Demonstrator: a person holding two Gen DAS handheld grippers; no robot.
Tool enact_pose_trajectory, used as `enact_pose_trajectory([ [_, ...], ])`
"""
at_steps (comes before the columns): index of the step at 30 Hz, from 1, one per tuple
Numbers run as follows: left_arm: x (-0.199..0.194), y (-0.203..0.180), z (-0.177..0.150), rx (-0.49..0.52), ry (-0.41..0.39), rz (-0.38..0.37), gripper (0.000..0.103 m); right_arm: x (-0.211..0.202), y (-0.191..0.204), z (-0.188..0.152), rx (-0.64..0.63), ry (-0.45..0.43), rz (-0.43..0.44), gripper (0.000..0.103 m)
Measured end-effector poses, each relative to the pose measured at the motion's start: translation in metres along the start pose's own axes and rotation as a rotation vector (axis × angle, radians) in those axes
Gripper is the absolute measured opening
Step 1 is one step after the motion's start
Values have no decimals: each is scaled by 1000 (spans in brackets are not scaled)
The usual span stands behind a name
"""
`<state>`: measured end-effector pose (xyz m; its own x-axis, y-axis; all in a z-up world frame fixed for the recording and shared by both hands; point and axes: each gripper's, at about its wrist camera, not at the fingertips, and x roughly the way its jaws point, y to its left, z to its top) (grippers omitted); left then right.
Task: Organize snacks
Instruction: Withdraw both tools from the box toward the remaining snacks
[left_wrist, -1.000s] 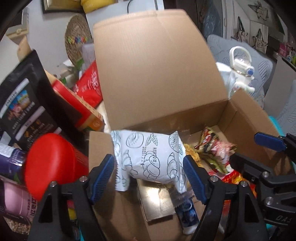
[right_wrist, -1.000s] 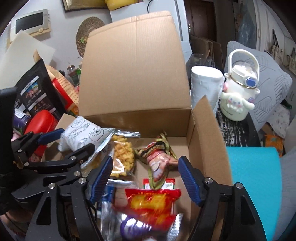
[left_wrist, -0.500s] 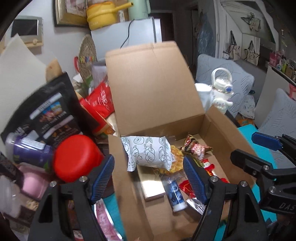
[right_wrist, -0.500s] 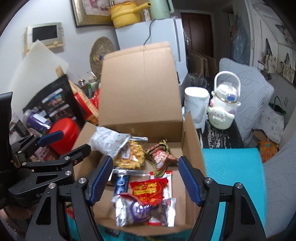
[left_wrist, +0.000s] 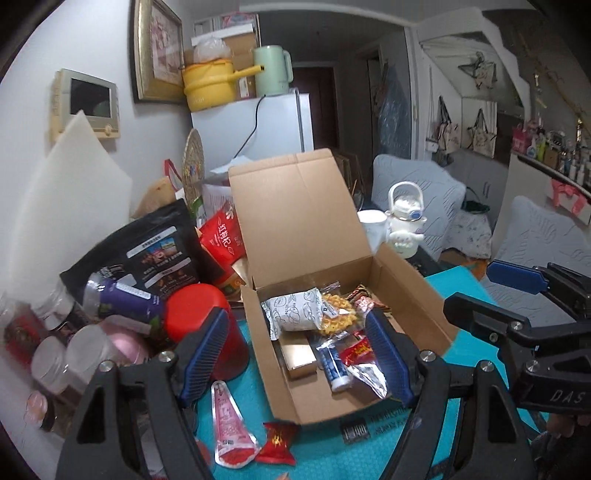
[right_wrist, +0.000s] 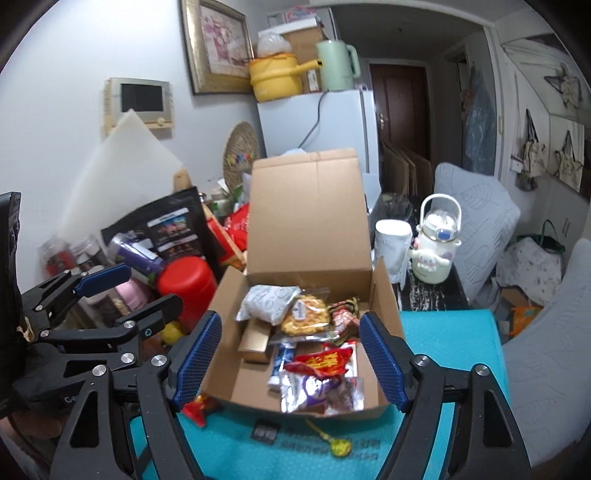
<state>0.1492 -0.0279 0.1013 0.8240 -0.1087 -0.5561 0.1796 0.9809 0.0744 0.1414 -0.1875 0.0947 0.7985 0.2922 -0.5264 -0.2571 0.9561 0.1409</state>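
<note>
An open cardboard box (left_wrist: 410, 295) (right_wrist: 384, 295) stands on a teal mat with its lid up. Inside lie a white bread packet (left_wrist: 295, 314) (right_wrist: 266, 299), a yellow snack bag (left_wrist: 334, 314) (right_wrist: 304, 314), a red packet (right_wrist: 325, 363), a purple-silver packet (right_wrist: 317, 391) and a blue tube (left_wrist: 334, 367). A pink-red pouch (left_wrist: 231, 424) and a small red sweet (left_wrist: 279, 443) lie on the mat outside the box. My left gripper (left_wrist: 295, 354) hovers open above and in front of the box. My right gripper (right_wrist: 290, 358) hovers beside it with jaws opening and nothing between them.
A red-lidded canister (left_wrist: 199, 317), a black pouch (left_wrist: 147, 258) and several jars crowd the left of the box. A white cup (right_wrist: 393, 240) and a white character bottle (right_wrist: 437, 243) stand at its right. A yellow lollipop (right_wrist: 338, 446) lies on the teal mat (right_wrist: 443, 339) in front.
Both grippers have drawn back and up from the box, so it looks smaller and the mat in front now shows. The snacks lie where they were.
</note>
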Motion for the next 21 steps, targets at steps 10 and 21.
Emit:
enact_pose_trajectory([
  [10,-50,-4,-27,54,-46,-8,77,-38,20,-24,-1,-26,4,78],
  [21,-65,-1,-61,53,-34,-41,77,-49,31,-59,8,-5,15,78],
])
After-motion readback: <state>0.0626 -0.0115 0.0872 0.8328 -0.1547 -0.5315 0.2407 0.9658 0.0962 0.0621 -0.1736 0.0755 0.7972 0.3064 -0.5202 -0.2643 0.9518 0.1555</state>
